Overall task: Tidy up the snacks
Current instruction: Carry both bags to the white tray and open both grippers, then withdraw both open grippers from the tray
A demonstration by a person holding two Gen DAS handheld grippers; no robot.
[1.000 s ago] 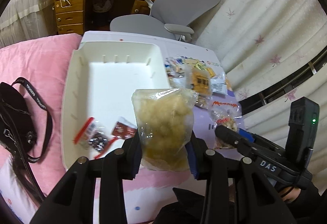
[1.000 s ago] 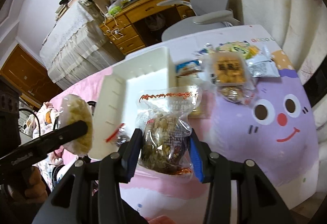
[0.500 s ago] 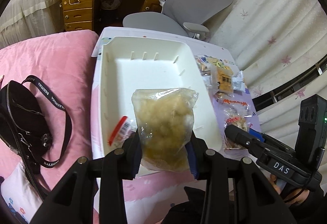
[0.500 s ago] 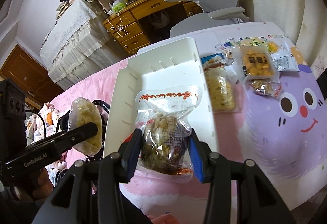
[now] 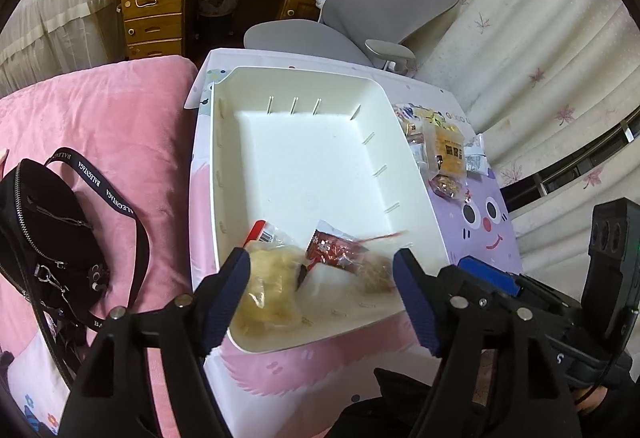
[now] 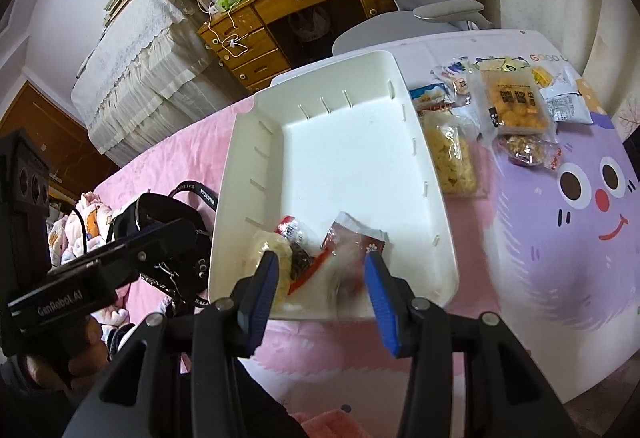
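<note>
Left tongs (image 5: 322,272): just opened, nothing clamped; pale snack bag (image 5: 268,290) lies in white bin's (image 5: 416,174) near corner. Right tongs (image 6: 320,274): apart, blurred packet (image 6: 348,262) between. Bin's far half bare; remaining snacks (image 6: 516,106) beside right rim on bench.

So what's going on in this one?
A person with a claw in each hand is loading snack packets into the white tray. The left claw has just been opening and grips nothing; a pale puffed-snack bag lies below it in the tray's near corner. Between the right claw's pads a mixed-snack bag shows only as a blur, so its grip is unclear. More packets wait beside the tray.
</note>
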